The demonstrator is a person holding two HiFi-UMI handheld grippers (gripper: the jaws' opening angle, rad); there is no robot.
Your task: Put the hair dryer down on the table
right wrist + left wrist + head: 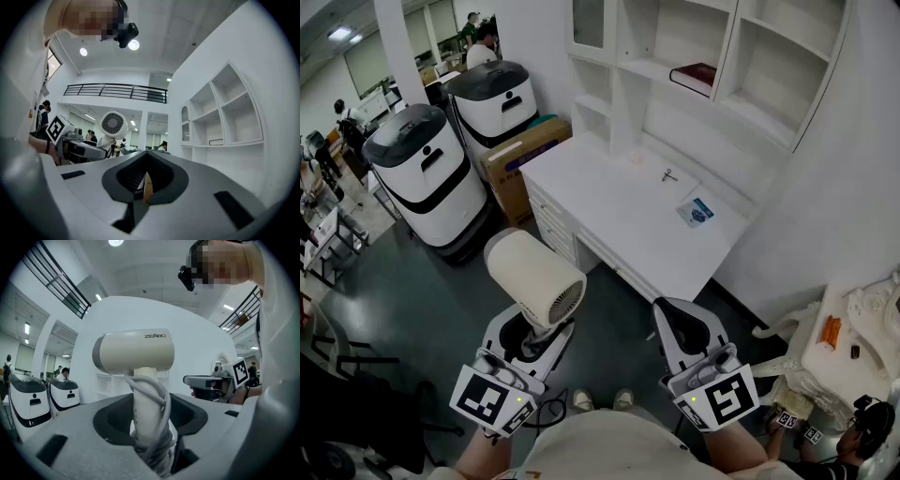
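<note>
A cream hair dryer (534,277) stands upright in my left gripper (530,337), low in the head view and well short of the white table (619,216). The left gripper view shows the jaws shut on the dryer's handle (146,399), which has its grey cord wound round it, with the barrel (133,352) above. My right gripper (680,323) hovers beside it on the right, jaws together and nothing held. In the right gripper view the jaw tips (146,154) meet, and the dryer's grille (112,124) shows at the left.
On the table lie a small card (696,211) and a small metal item (669,174). White shelves behind it hold a dark red book (694,75). Two white-and-black machines (427,173) and a cardboard box (525,150) stand to the left. An ornate white stand (853,337) is at right.
</note>
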